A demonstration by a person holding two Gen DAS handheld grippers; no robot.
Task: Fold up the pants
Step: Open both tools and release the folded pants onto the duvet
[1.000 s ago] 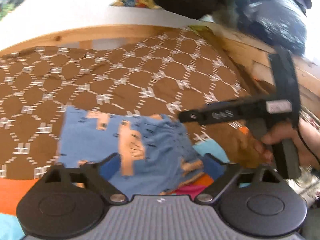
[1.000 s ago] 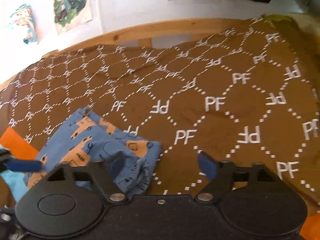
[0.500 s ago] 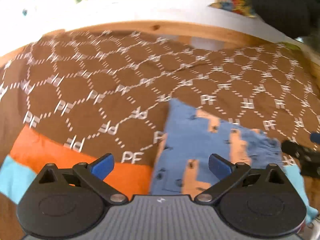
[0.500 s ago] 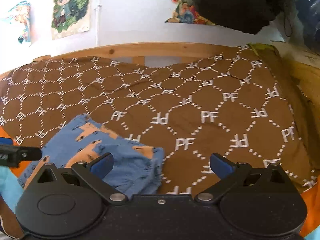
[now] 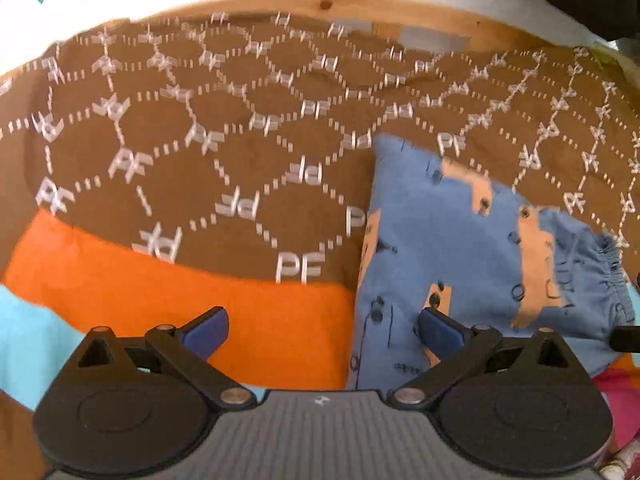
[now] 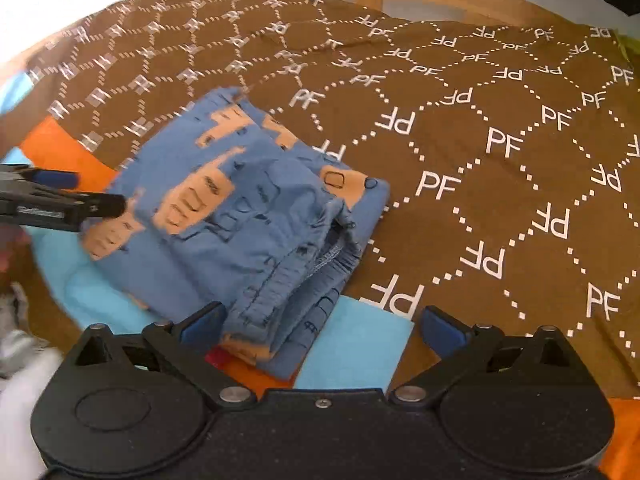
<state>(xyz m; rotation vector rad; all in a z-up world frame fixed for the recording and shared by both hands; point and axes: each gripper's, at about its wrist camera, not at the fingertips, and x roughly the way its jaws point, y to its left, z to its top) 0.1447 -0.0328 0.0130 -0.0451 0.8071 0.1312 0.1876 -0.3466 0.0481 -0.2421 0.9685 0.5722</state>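
**Pants folded small, both claws let go**

Pants [image 6: 240, 220] lying as a compact blue bundle with orange truck prints on the brown patterned bedspread [image 6: 500, 128], near edge hanging over the orange and light-blue cloth [image 5: 200, 300] beneath. Elastic waistband bunched at the near right corner of the bundle in the right wrist view, layers stacked unevenly there. Judged close to done, perhaps one tidy-up press away.

Possible trouble from here:
- Top layer springing back open, since the gathered waistband sits puffed up and nothing weighs it down.
- Bundle sliding or skewing if a finger catches the loose near hem while passing low over it.
- Snagging the cloths underneath along with the pants on any fresh pinch at the edge, because the fabrics overlap there.

Right gripper [image 6: 320, 328]: jaws spread as wide as they go, having just finished opening; left fingertip low over the near corner of the bundle, nothing pinched, contact with the cloth not clear.

Left gripper [image 5: 320, 332]: also wide open, empty; right fingertip over the pants' left part, the other over the orange cloth. Seen from the right wrist, hovering at the bundle's far left edge, whether touching it not clear.
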